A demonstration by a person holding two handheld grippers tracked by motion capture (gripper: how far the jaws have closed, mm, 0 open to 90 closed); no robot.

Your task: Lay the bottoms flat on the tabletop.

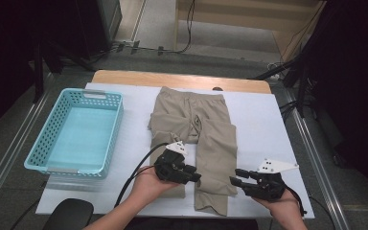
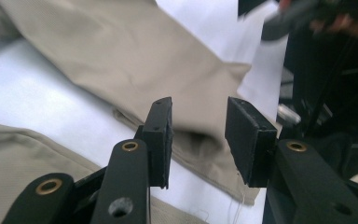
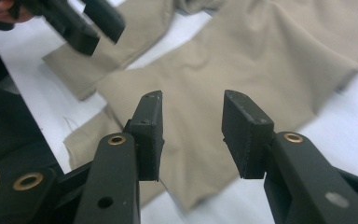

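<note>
Left gripper view shows the left gripper [image 2: 199,140] with its jaws apart and nothing between them, above the hem of one leg of the beige trousers [image 2: 135,70]. The right gripper [image 3: 192,135] also has its jaws apart and empty, just over the other folded leg. From the high view, the trousers lie flat on the white table [image 1: 263,120], waistband at the far side, and a turquoise basket [image 1: 43,143] stands beside them on the left.
</note>
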